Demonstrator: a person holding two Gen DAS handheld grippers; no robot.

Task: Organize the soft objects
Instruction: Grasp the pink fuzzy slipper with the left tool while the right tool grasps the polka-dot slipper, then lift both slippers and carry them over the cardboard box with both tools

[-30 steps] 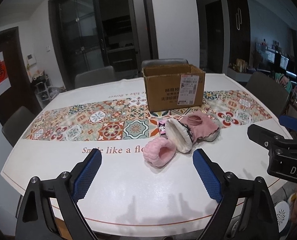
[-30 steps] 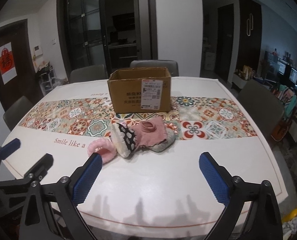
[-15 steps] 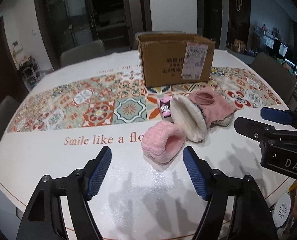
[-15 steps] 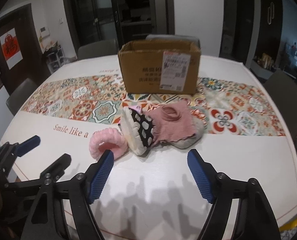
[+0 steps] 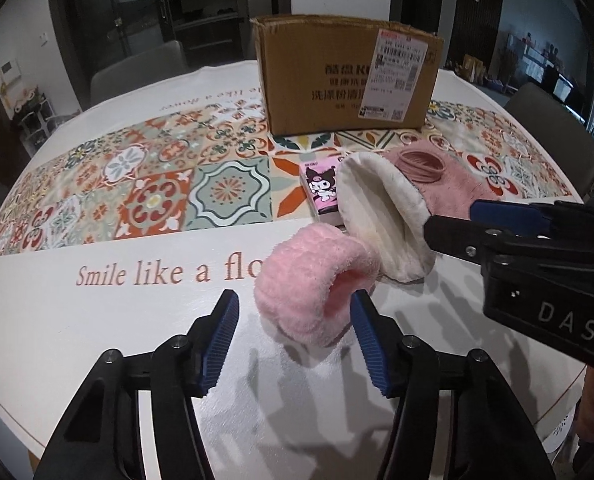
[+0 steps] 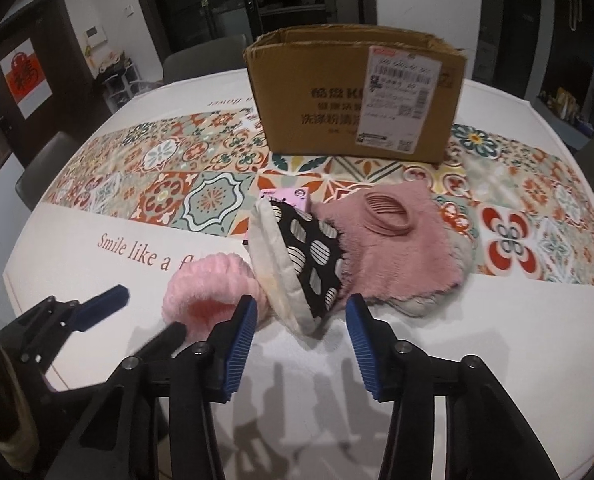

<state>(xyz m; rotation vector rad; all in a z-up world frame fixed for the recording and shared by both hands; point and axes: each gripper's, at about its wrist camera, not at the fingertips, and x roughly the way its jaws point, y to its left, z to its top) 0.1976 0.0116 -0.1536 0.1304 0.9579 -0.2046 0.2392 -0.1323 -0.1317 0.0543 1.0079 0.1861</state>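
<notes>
Pink fluffy cuff opening faces left gripper, right gripper; both part-closed, unclamped.

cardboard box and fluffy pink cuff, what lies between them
A small pink cartoon-printed packet lies between the cardboard box and the fluffy pink cuff, clearest in the left wrist view.

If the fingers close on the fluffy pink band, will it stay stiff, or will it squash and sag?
The fluffy pink fleece band will probably squash: its pile looks thick and plush. It likely sags when lifted, being a hollow loop. It seems light and unlikely to slip against the ribbed fingers.
</notes>
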